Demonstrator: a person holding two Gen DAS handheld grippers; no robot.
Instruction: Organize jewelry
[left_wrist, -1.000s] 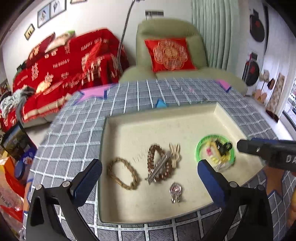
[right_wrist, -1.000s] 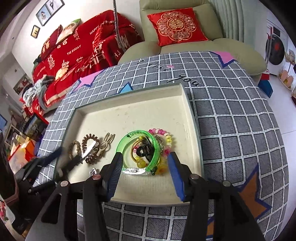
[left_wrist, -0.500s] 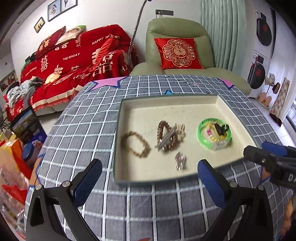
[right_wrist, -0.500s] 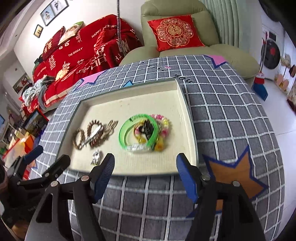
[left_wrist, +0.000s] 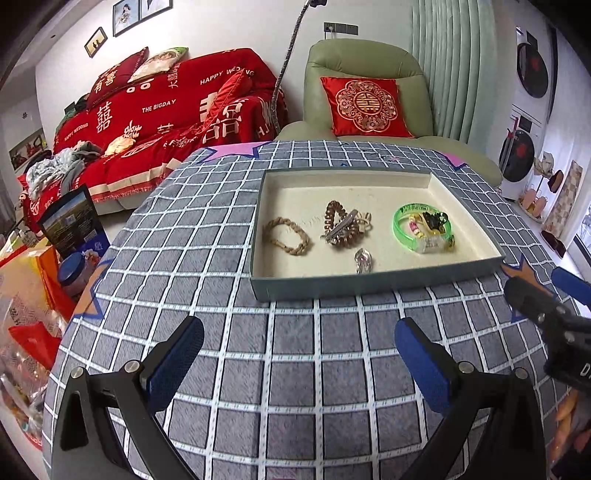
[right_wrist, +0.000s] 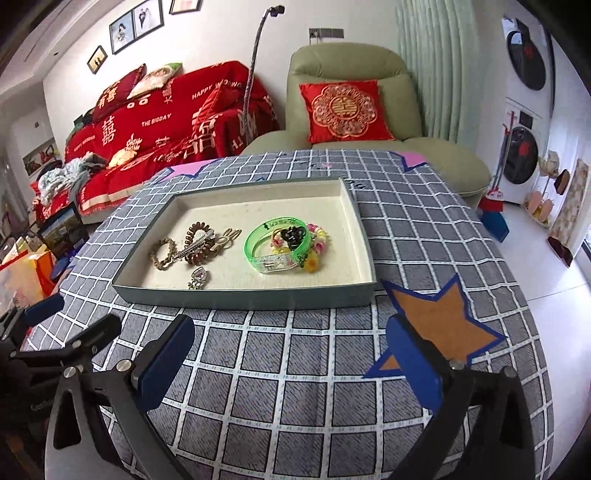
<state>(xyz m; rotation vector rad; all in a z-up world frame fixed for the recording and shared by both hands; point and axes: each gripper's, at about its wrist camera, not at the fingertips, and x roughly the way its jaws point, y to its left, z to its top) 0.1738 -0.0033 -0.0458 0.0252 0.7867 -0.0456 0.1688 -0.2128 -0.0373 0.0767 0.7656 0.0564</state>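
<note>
Checked tablecloth now fills the foreground; both gaping, empty claws have backed off the tray.

each camera sits on a hand-held gripper, behind its two blue-padded fingers, looking forward and slanting down over the grey checked tablecloth. the left wrist view looks from the near table edge towards the jewelry tray, which lies a little right of centre, with the red-covered sofa and green armchair beyond. the right wrist view faces the same way from further right, with the tray left of centre. both share tray, sofa and armchair; each catches the other gripper at its edge.
</note>
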